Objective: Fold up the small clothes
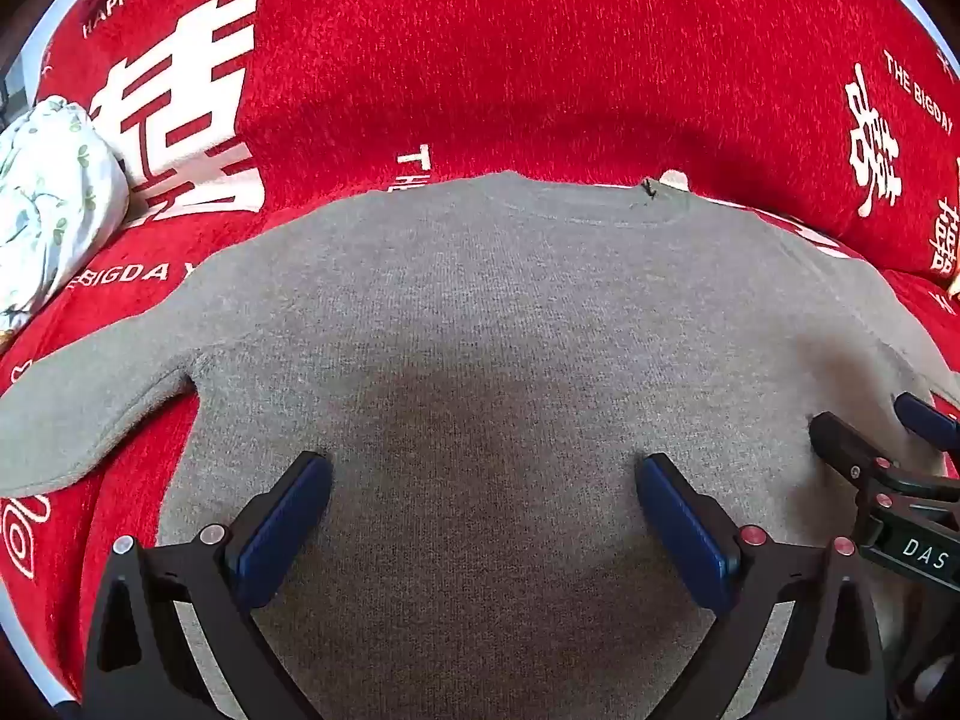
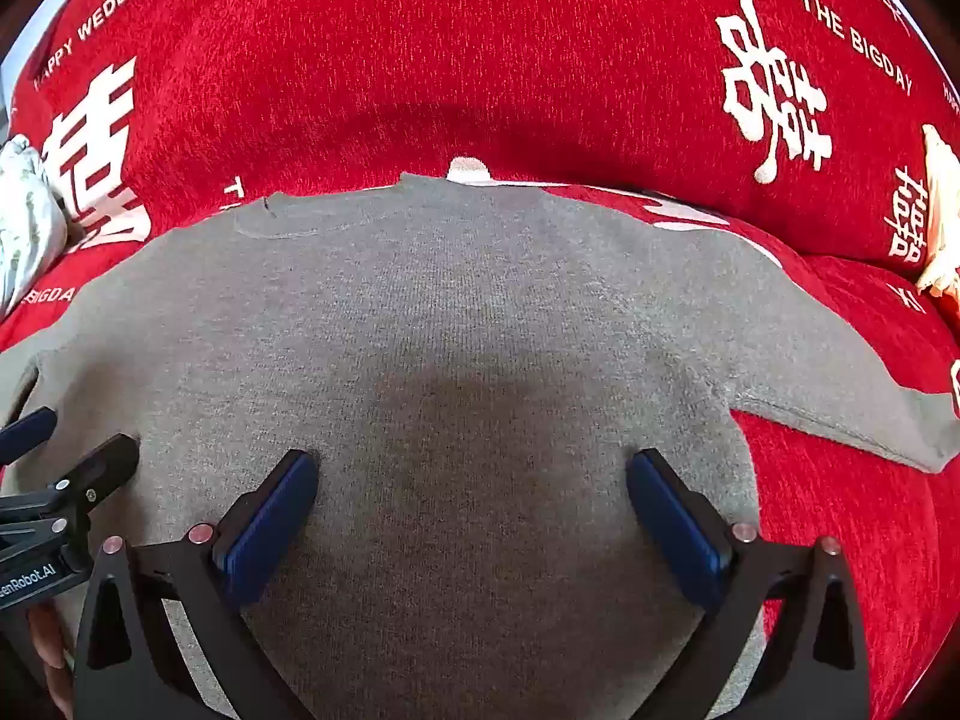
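Sweater (image 1: 480,330) lies flat, collar far, sleeves out sideways; your left tongs (image 1: 483,516) and right tongs (image 2: 471,510), both released, hover over its near body.

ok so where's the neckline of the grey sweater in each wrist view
Left wrist view: the neckline of the grey sweater sits at the garment's far edge, right of centre.
Right wrist view: the neckline is at the far edge too, but left of centre.
Shared landmark: the small white tag poking out behind the collar, against the red cover.
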A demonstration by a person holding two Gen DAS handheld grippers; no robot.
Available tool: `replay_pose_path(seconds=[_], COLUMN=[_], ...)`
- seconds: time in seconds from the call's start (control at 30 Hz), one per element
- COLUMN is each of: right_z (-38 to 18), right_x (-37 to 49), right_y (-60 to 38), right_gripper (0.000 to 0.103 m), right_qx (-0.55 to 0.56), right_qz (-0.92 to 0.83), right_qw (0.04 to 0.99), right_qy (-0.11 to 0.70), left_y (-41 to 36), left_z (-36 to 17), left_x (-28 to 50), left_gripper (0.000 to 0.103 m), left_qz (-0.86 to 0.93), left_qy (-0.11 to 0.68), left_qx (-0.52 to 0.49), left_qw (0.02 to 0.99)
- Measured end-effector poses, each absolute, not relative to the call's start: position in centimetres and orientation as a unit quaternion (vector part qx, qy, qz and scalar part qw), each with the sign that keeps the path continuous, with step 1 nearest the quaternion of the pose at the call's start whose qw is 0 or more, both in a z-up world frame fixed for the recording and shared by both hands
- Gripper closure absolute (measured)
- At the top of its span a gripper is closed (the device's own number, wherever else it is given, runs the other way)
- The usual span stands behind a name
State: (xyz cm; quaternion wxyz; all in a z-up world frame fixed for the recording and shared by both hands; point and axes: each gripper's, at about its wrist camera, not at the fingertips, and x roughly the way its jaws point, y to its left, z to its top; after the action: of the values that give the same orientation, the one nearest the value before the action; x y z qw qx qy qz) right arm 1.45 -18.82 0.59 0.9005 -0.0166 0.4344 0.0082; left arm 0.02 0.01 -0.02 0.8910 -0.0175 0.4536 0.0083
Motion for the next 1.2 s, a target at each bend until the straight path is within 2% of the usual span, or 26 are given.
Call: replay_pose_path(seconds=[0.3,0.43,0.73,1.2], right_z=[0.8,0.9,0.5,0.7], right_x=[1.9,2.6,2.5,1.5], right_y=[-19.0,-18.8,-18.7,-18.7], right_gripper=[0.000,0.000,0.000,0.000], right_qx=[-0.015,-0.015,0.006,0.013], right_qz=[0.005,-0.006,-0.048,-0.069], right_qw=[0.891,0.869,0.840,0.859], right_qy=[0.454,0.495,0.541,0.506], left_y=[0.8,0.3,0.5,0.7], left_z=[0.1,-0.1,-0.1,0.2], left_x=[0.0,-0.3,0.7,1.7], left_gripper=[0.000,0.000,0.000,0.000], left_qz=[0.009,0.012,0.014,0.012], left_qy=[0.451,0.451,0.492,0.549], left_qx=[-0.019,-0.016,-0.019,-0.022], left_qw=[0.892,0.892,0.870,0.835])
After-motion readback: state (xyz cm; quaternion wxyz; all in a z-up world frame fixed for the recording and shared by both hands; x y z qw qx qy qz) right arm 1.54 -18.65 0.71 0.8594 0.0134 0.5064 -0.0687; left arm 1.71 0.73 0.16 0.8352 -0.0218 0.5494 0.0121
